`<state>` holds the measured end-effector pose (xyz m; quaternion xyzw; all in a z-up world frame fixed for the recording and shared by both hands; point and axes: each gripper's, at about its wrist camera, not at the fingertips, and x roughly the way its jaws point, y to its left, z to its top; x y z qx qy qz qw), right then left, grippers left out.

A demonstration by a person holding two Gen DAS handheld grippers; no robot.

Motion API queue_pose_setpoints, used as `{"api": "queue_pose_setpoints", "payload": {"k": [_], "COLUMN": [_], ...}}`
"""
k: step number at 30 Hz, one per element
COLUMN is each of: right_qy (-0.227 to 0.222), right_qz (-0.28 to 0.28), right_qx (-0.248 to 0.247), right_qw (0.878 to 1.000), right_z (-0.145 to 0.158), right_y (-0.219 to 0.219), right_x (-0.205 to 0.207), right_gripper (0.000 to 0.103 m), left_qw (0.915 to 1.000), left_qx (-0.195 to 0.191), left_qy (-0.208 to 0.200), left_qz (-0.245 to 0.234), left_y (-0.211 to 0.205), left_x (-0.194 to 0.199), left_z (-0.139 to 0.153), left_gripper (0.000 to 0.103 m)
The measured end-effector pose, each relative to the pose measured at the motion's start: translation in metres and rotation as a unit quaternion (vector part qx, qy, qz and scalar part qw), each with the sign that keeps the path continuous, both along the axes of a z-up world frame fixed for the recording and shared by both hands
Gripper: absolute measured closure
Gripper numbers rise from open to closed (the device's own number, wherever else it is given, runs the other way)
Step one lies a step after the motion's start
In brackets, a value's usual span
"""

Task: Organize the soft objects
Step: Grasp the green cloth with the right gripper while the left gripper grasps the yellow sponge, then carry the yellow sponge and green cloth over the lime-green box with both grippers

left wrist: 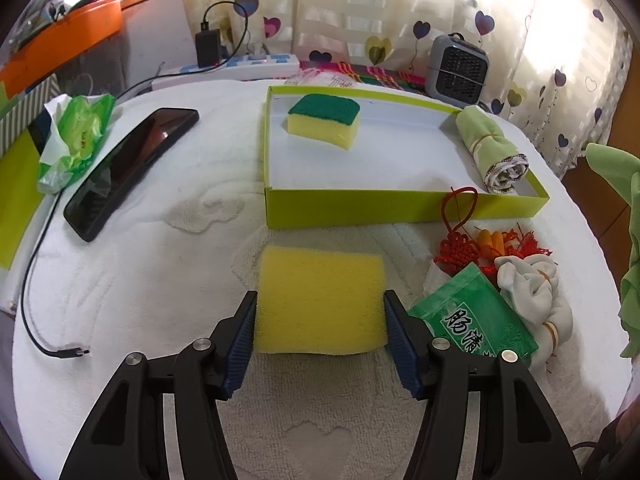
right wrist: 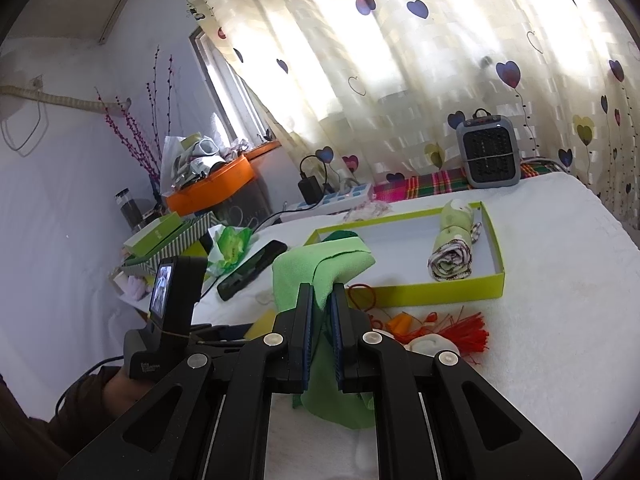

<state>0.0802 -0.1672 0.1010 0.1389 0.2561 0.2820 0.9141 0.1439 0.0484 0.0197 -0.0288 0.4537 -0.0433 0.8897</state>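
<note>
Left gripper (left wrist: 320, 322): blue ribbed pads set at both sides of yellow sponge (left wrist: 320, 304), contact likely, squeeze not evident. Right gripper (right wrist: 320, 312): clamped on limp green cloth (right wrist: 320, 268), held above the white towel-covered surface (left wrist: 140, 280). Already in yellow-green box (left wrist: 360, 208): green-topped scouring sponge (left wrist: 324, 120), rolled cloth (left wrist: 492, 148). Remaining outside: the yellow sponge, porous and rectangular; the cloth; banded white cloth bundle (left wrist: 536, 292) near tasselled red knot ornament (left wrist: 460, 248). Judged about halfway.
</note>
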Motion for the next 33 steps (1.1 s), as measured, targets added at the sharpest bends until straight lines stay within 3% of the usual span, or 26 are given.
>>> {"api": "queue_pose_setpoints", "payload": {"k": [23, 33], "right_qy": [0.005, -0.013], "right_qz": [-0.003, -0.024], "right_qx": [-0.004, -0.018], "right_qw": [1.000, 0.999], "right_z": [0.001, 0.021], "right_y": [-0.004, -0.015], "right_x": [0.005, 0.017], "right_gripper": [0.094, 0.094], "left_qw": [0.9993, 0.9985], "left_qx": [-0.005, -0.017], "left_qy": [-0.036, -0.052], "left_qz": [0.003, -0.004], "left_y": [0.000, 0.000], "left_x": [-0.008, 0.007], "left_z": [0.032, 0.054], "left_gripper": [0.048, 0.048]}}
